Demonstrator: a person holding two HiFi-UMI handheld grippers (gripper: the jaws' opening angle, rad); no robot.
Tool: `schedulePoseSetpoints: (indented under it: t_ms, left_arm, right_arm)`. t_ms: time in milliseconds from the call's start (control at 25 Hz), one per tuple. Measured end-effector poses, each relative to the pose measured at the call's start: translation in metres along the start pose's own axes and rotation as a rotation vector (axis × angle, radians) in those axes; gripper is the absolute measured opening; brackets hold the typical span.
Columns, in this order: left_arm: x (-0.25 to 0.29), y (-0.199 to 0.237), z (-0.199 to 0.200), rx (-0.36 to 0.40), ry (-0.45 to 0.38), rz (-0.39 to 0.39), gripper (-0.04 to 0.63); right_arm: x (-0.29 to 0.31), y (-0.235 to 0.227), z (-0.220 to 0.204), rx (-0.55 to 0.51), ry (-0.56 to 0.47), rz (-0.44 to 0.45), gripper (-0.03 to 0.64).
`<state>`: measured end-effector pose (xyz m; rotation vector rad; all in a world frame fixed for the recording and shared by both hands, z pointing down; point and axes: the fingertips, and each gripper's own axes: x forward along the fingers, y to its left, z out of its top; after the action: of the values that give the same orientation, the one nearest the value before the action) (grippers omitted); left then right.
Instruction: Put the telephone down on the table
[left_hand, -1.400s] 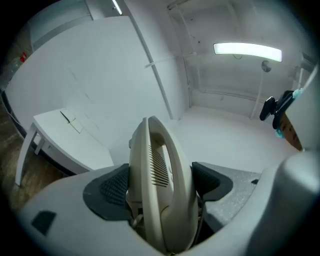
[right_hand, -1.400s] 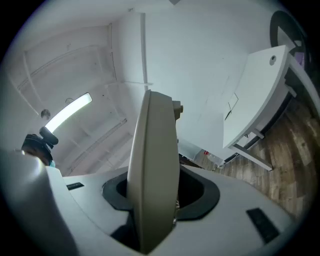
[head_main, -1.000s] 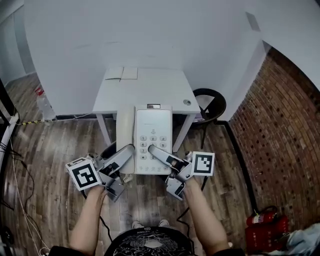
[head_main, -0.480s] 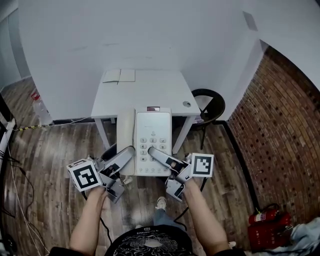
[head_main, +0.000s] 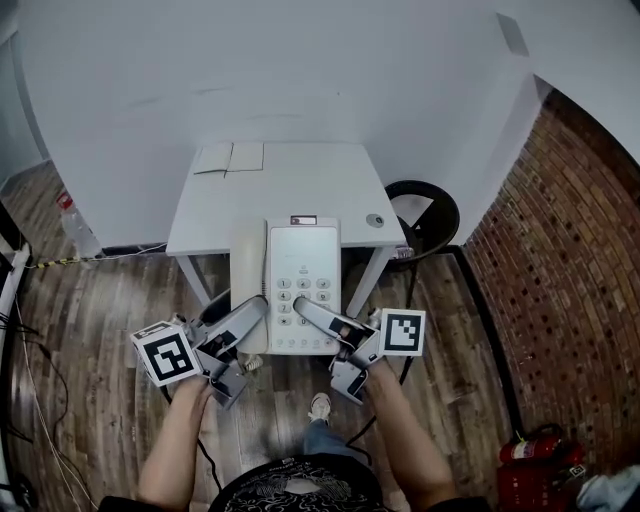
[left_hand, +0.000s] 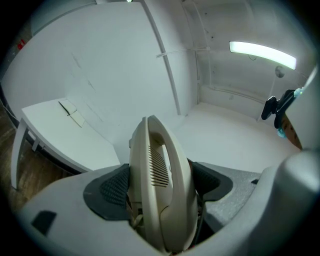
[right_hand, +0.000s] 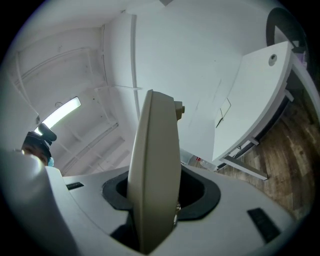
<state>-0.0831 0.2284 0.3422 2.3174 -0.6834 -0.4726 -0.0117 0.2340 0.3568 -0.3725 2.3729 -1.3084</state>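
The left gripper (head_main: 255, 310) has its fingers (left_hand: 116, 187) clamped on the handset side of the cream plastic push-button telephone (head_main: 302, 270). The right gripper (head_main: 312, 312) grips the opposite edge, its fingers (right_hand: 200, 192) partly spread. The telephone hangs between both pairs of fingers, keypad up, in the air. Beyond the fingertips stands the white rectangular counter (head_main: 300, 180).

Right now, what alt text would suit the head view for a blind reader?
A person holds a telephone up between the left gripper and right gripper, in front of a white table on a wood floor.
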Motion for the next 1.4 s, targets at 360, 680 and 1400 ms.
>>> schedulePoseSetpoints:
  t_ms: [360, 680, 1400]
  left_arm:
    - [0.110, 0.050, 0.032, -0.016, -0.015, 0.052, 0.391]
    - [0.157, 0.077, 0.041, -0.002, -0.030, 0.084, 0.391]
    - [0.233, 0.130, 0.061, -0.005, -0.047, 0.125, 0.391]
  right_arm:
    - [0.000, -0.059, 0.113, 0.040, 0.029, 0.007, 0.186]
    - [-0.001, -0.092, 0.159, 0.048, 0.048, 0.034, 0.186]
    - [0.005, -0.151, 0.235, 0.079, 0.079, 0.046, 0.186]
